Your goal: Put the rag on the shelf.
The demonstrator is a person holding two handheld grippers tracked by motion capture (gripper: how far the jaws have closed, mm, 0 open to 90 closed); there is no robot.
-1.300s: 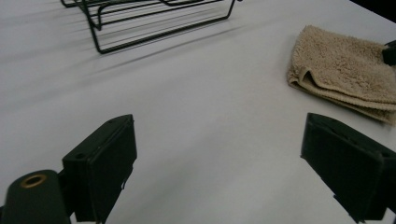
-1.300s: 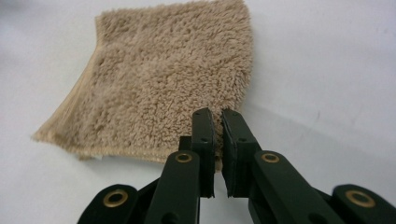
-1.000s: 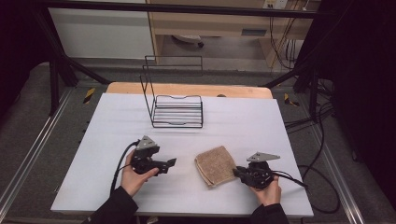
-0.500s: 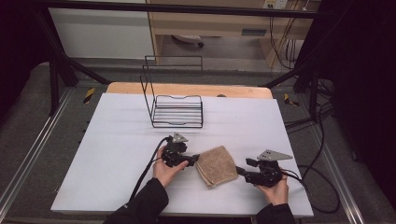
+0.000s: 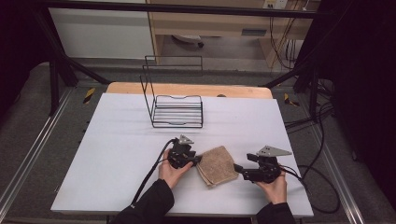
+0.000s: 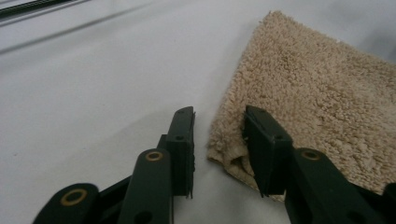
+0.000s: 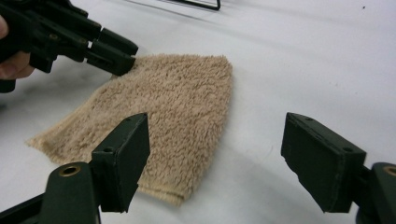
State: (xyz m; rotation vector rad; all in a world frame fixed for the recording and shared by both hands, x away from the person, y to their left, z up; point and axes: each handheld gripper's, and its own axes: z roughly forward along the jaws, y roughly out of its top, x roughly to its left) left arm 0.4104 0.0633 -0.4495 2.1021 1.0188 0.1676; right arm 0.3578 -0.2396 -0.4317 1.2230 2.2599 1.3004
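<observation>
A folded tan towel (image 5: 217, 165) lies flat on the white table (image 5: 116, 130), near its front edge. My left gripper (image 5: 196, 160) is at the towel's left corner. In the left gripper view its jaws (image 6: 219, 116) have just been closing around that corner of the towel (image 6: 317, 93). One pad touches the pile and the other stands clear of it. My right gripper (image 5: 237, 168) sits at the towel's right edge, its jaws (image 7: 217, 123) having just opened wide. The towel (image 7: 182, 93) lies loose in front of them, its near corner reaching between them untouched. The left gripper (image 7: 119, 56) shows beyond.
A black wire rack (image 5: 177, 109) with a tall back stands at the far middle of the table. A wooden strip (image 5: 187, 88) runs along the table's far edge. Cables trail from both grippers, the right one off the table's right side.
My left hand has swung right across the table to the towel's left corner. The right hand has stayed at the towel's right edge. The towel has kept its place.
</observation>
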